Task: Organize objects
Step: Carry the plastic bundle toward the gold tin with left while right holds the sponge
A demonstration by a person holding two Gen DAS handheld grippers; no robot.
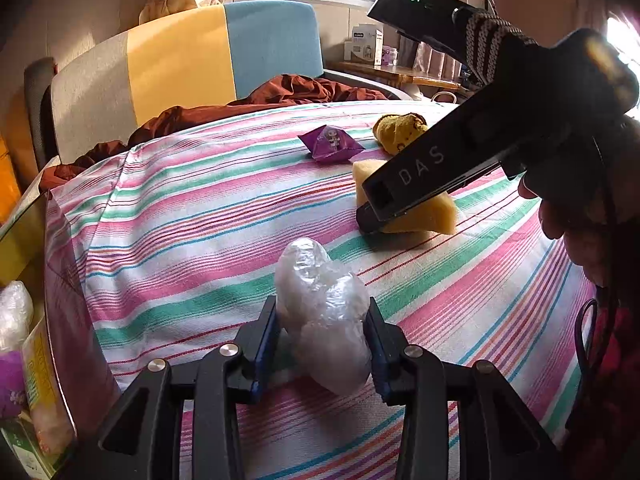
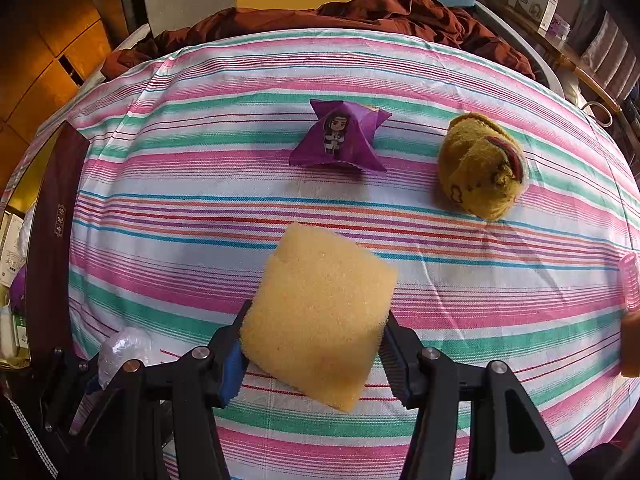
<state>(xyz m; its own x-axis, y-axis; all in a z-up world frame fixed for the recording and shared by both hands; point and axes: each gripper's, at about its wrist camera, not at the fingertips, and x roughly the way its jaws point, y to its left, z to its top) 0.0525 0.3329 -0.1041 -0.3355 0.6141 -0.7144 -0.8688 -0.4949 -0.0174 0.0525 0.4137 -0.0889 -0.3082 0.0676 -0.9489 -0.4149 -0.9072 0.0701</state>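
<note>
My left gripper [image 1: 322, 336] is shut on a crumpled clear plastic bag [image 1: 320, 304] just above the striped cloth [image 1: 192, 216]. My right gripper [image 2: 314, 344] is shut on a yellow sponge [image 2: 320, 312], held tilted over the cloth [image 2: 200, 208]. In the left wrist view the right gripper [image 1: 372, 220] and the sponge [image 1: 432, 216] show at the right. A purple snack packet [image 2: 340, 136] and a yellow plush toy [image 2: 480, 168] lie farther back. The bag also shows at the lower left of the right wrist view [image 2: 120, 352].
A box [image 1: 24, 360] with packets stands beyond the cloth's left edge. A brown blanket [image 2: 360, 12] and a colour-block headboard [image 1: 180, 60] are behind. A pink hair roller [image 2: 632, 280] lies at the right edge. A desk with boxes [image 1: 368, 48] stands far back.
</note>
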